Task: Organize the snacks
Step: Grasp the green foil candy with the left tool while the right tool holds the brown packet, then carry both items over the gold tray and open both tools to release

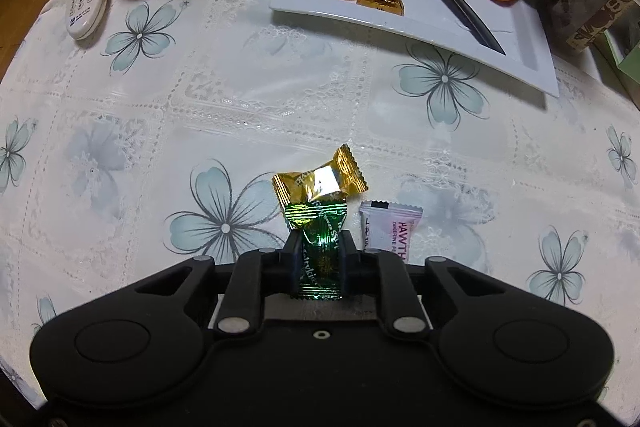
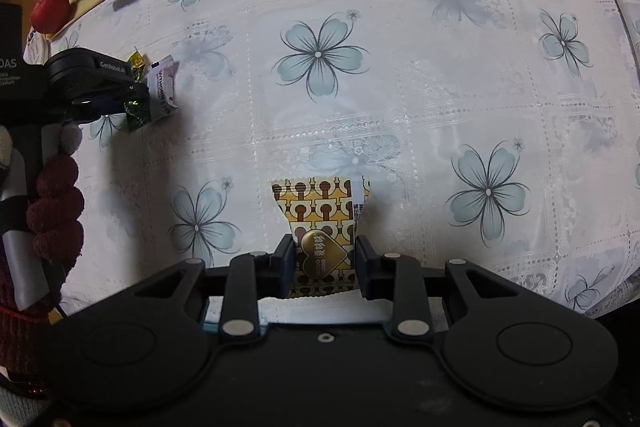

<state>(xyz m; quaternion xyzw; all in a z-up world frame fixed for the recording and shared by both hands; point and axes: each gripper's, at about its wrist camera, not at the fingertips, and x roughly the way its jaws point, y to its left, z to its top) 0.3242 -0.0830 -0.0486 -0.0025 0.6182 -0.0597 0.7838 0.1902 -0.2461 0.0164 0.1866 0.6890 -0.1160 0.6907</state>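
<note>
- The left tongs point(image 1: 320, 247) are matte black plastic, with two round housings and crossed link bars.
- Silver round pins sit at the link joints, and one small screw at the middle.
- The right tongs point(image 2: 323, 259) have the same black build.
- From the side, the left tongs show small white lettering.
- The person's hand point(image 2: 56, 203) wears a dark red knitted glove.
</note>
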